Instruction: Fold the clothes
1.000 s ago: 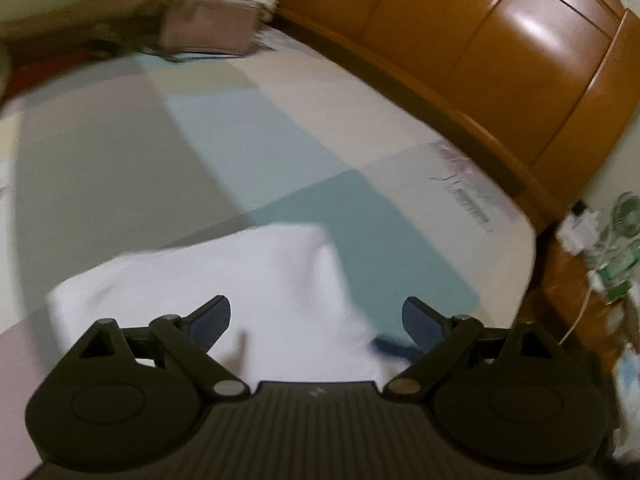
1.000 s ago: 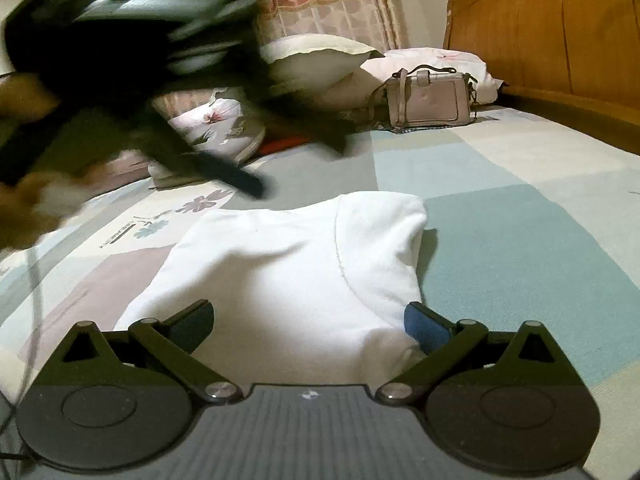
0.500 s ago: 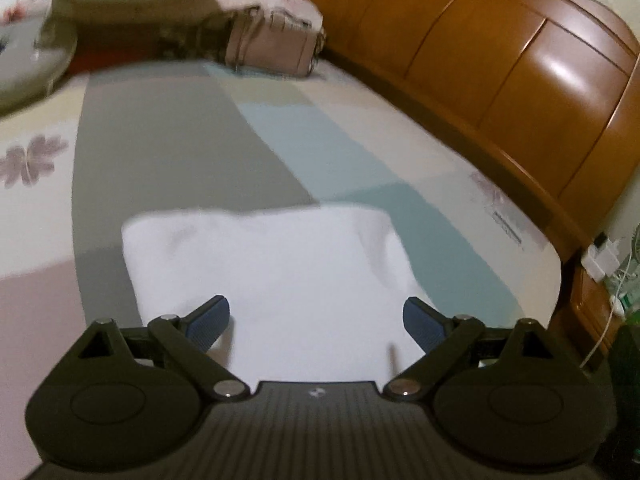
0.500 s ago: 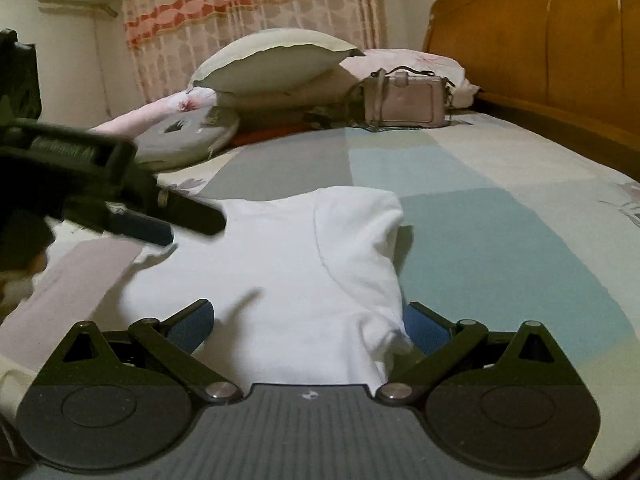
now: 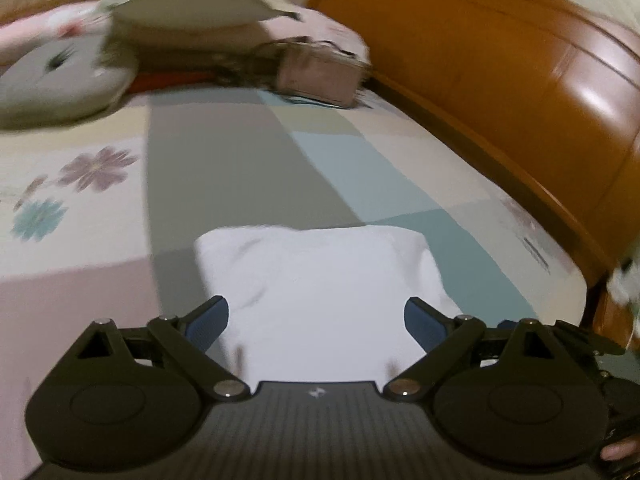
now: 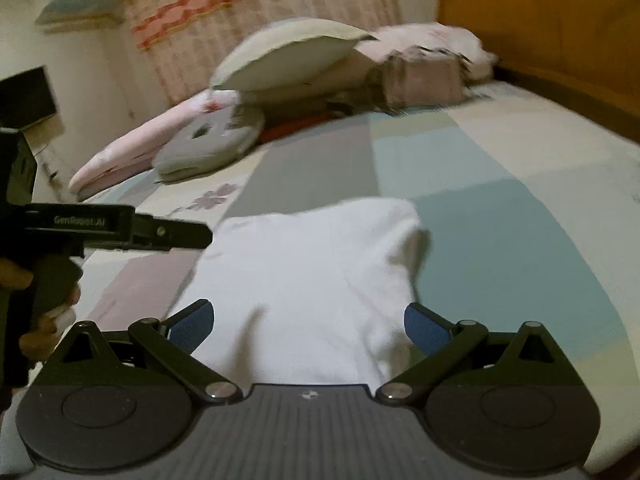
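Fingers come first in both wrist views: our left gripper (image 5: pixel 316 322) has its blue-padded fingers (image 5: pixel 208 324) spread wide with nothing between them, and our right gripper (image 6: pixel 310 322) is spread just as wide and also holds nothing. Just beyond both pairs of tips lies the white garment (image 6: pixel 312 280), folded into a compact rectangle flat on the bed (image 6: pixel 500 240). We see it in the left view too (image 5: pixel 320 284), resting where the grey, teal and pale pink patches of the patchwork cover meet. Its right edge looks thicker and rolled, with a shadow falling on the teal patch beside it.

In the right wrist view our left gripper shows from the side at the left edge (image 6: pixel 168 232), hovering near the garment's far left corner, with the hand (image 6: pixel 44 292) wrapped round its handle. Whether it touches the cloth we cannot tell.

Farther up the bed, well apart from the garment, sit a grey round cushion (image 6: pixel 212 144), a pale pillow (image 6: pixel 288 56) and a pinkish handbag (image 6: pixel 424 80), all blurred. A wooden headboard (image 5: pixel 500 80) runs along the right side, and a patterned curtain (image 6: pixel 260 12) hangs behind.
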A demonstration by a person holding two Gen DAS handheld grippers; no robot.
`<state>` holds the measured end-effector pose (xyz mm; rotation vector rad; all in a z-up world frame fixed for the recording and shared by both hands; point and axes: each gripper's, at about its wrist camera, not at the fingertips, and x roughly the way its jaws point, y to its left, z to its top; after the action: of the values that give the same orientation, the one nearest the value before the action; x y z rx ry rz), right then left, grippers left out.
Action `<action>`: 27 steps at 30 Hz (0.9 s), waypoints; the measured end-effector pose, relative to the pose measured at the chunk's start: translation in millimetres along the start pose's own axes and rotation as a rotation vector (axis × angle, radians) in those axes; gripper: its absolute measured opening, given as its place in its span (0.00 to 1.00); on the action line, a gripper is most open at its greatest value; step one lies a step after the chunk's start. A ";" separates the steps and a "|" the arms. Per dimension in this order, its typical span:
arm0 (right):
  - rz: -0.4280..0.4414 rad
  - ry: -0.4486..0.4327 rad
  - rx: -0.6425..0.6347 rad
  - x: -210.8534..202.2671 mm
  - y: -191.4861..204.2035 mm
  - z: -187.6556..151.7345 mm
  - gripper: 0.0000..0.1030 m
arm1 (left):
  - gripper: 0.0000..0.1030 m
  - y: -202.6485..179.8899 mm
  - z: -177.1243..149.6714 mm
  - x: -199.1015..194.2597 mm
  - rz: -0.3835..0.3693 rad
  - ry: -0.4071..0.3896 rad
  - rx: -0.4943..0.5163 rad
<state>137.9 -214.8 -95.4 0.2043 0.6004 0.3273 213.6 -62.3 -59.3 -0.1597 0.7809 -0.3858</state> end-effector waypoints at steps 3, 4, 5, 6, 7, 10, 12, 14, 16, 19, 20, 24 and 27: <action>0.050 0.022 -0.045 16.2 13.0 1.2 1.00 | 0.92 11.7 -8.3 -5.0 0.002 0.008 -0.057; 0.061 0.050 -0.036 24.6 12.4 -1.8 1.00 | 0.92 14.6 -9.9 -4.8 0.009 0.014 -0.071; 0.052 0.093 -0.009 34.0 8.2 -6.2 1.00 | 0.92 17.9 -11.6 -4.8 0.013 0.019 -0.084; 0.056 0.103 0.009 35.9 3.8 -9.5 1.00 | 0.92 22.3 -13.6 -5.2 0.009 0.022 -0.094; 0.064 0.103 0.024 35.8 -0.6 -12.4 1.00 | 0.92 26.7 -15.6 -5.7 0.005 0.024 -0.105; 0.096 0.122 0.091 19.5 -9.1 -4.6 1.00 | 0.92 40.2 -20.4 -6.0 -0.017 0.035 -0.144; 0.124 0.104 0.149 8.1 -21.8 4.7 1.00 | 0.92 46.0 -21.1 -0.6 -0.034 0.042 -0.173; 0.133 0.097 0.212 2.9 -40.8 16.1 1.00 | 0.92 51.6 -23.7 3.9 -0.057 0.053 -0.205; 0.131 0.128 0.298 9.2 -65.3 26.2 1.00 | 0.92 58.3 -26.9 7.6 -0.093 0.073 -0.250; 0.177 0.204 0.428 27.7 -101.7 35.8 1.00 | 0.92 69.5 -31.2 13.5 -0.154 0.109 -0.326; 0.204 0.234 0.471 35.6 -113.8 37.8 1.00 | 0.92 73.5 -32.4 17.1 -0.175 0.131 -0.353; 0.282 0.328 0.587 66.9 -142.7 38.0 1.00 | 0.94 85.0 -32.4 28.0 -0.255 0.190 -0.406; 0.319 0.360 0.591 81.8 -145.8 44.8 1.00 | 0.94 86.7 -24.8 38.5 -0.292 0.207 -0.410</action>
<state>262.6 -325.1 -142.7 0.8278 1.0171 0.4944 244.9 2.1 -126.2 -0.6309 1.0397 -0.5199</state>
